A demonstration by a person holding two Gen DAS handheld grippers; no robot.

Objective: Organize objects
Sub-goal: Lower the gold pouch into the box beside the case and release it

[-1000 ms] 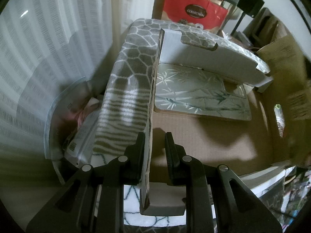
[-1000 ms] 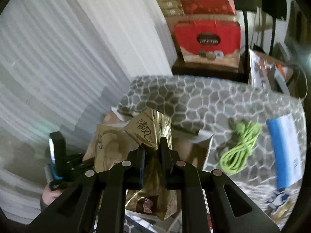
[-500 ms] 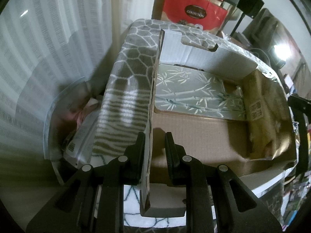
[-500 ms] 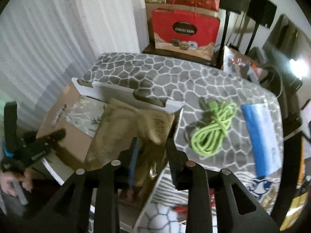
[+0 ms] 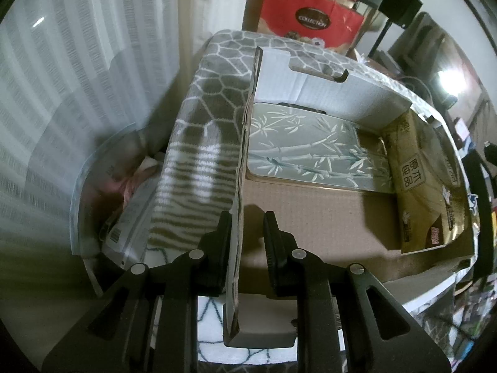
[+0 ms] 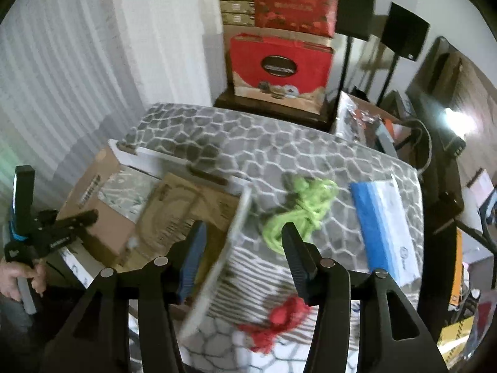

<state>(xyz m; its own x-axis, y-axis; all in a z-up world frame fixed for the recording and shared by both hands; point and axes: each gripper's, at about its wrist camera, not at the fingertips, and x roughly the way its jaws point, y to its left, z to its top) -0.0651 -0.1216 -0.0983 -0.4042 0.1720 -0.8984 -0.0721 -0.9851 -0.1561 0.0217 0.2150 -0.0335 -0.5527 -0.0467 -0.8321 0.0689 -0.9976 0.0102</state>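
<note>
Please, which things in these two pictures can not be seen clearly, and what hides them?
- Left wrist view: items in the clear bin are hidden behind the blanket edge.
- Left wrist view: a dark object behind the bamboo-print box shows only a sliver.
- Right wrist view: the gold package print is lost to motion blur.
- Right wrist view: the red cord is partly covered by the right gripper.
</note>
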